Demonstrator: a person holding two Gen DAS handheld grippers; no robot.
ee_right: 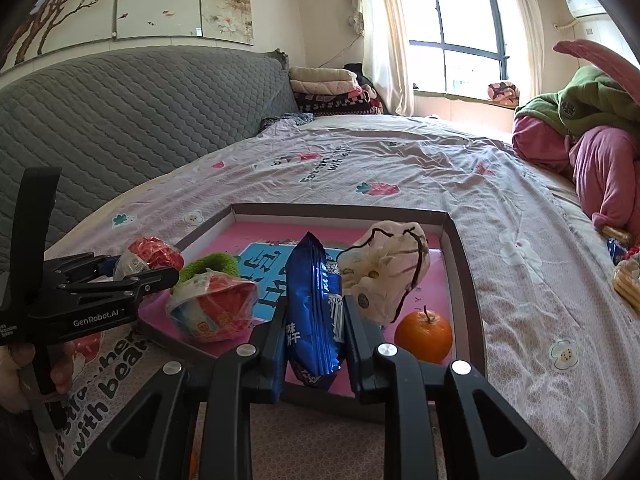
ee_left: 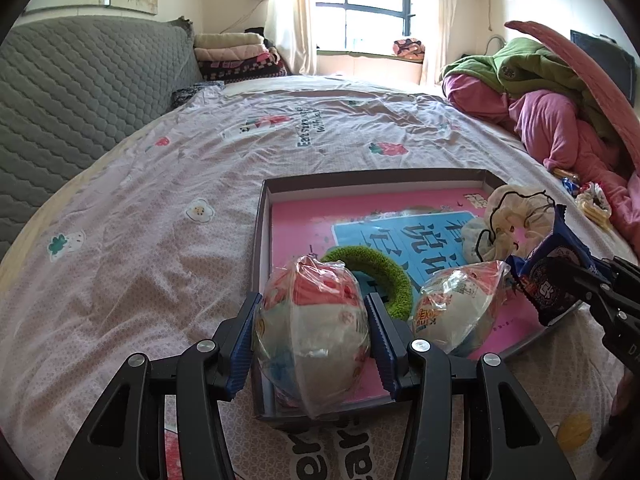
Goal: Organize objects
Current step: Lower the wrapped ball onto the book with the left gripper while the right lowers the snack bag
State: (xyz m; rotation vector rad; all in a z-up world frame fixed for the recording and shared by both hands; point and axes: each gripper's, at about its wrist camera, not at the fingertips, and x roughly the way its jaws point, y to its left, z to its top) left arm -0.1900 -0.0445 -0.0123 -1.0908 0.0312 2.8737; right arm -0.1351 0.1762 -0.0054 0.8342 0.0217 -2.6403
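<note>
Placing both snacks into the shallow cardboard box on the bed seems to be the step now. The left gripper has its blue pads pressed on the two sides of a round snack wrapped in clear plastic, with the jaws about half apart, and it hangs over the near left corner of the box. The right gripper is nearly closed on a blue foil snack packet, which stands upright between the jaws over the near edge.

To do it well, each hand should go lower before letting go, so the round snack does not roll and the packet does not fall flat onto its neighbours. I think the free floor is small: a second wrapped round snack, a green fuzzy ring, a cream drawstring pouch and a tangerine already lie inside, on a pink printed sheet. The best gap for the packet appears between the second round snack and the tangerine.

More snacks wait on the bed near the heap of pink and green clothes, well apart from the box.
</note>
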